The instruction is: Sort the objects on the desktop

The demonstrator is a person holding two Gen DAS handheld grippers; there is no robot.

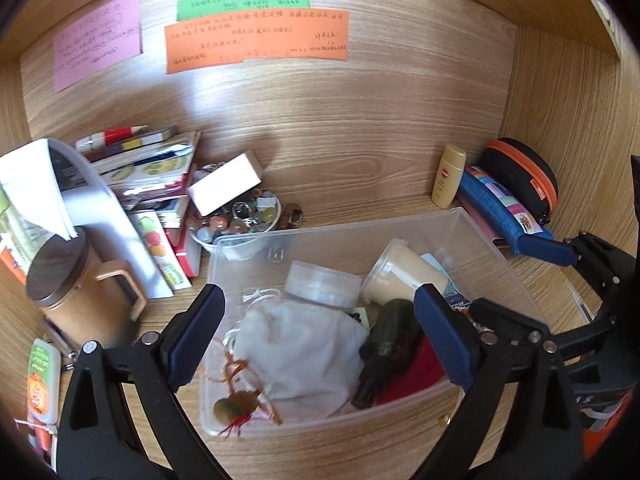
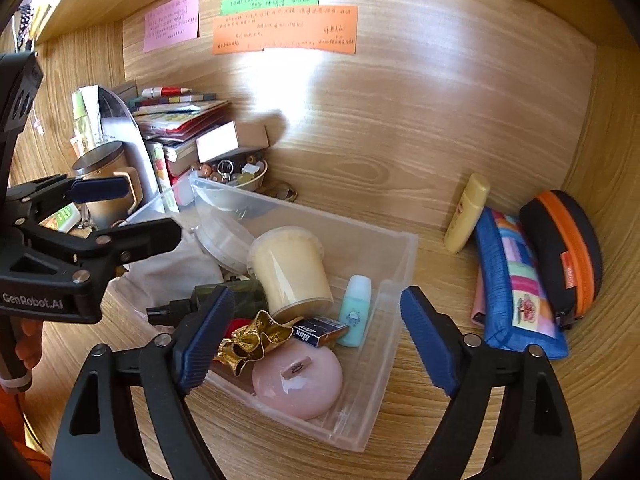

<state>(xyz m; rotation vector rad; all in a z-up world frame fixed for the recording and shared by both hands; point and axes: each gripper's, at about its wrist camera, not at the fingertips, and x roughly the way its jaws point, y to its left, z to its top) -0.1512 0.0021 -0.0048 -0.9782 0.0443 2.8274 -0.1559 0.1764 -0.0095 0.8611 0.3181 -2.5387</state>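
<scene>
A clear plastic bin [image 1: 472, 236] sits on the wooden desk. It holds a white cloth pouch [image 1: 296, 356], a dark green bottle [image 1: 388, 344], a cream tub [image 1: 404, 276], a round clear jar [image 1: 320, 284] and a tasselled charm [image 1: 240, 404]. My left gripper [image 1: 320, 300] hangs open above the pouch with nothing between its pads. The right wrist view shows the same bin [image 2: 384, 364] with a pink round case [image 2: 300, 380], a gold scrunchie [image 2: 256, 340], a "Max" box [image 2: 320, 332] and a small teal bottle [image 2: 356, 312]. My right gripper [image 2: 318, 300] is open over them, holding nothing.
Left of the bin stand a lidded brown mug [image 1: 80, 300], stacked books [image 1: 160, 168], a white box [image 1: 224, 184] and a bowl of beads [image 1: 240, 216]. At the right wall are a yellow bottle [image 2: 466, 212], a blue patchwork pouch [image 2: 516, 288] and a black orange-zipped case [image 2: 560, 252].
</scene>
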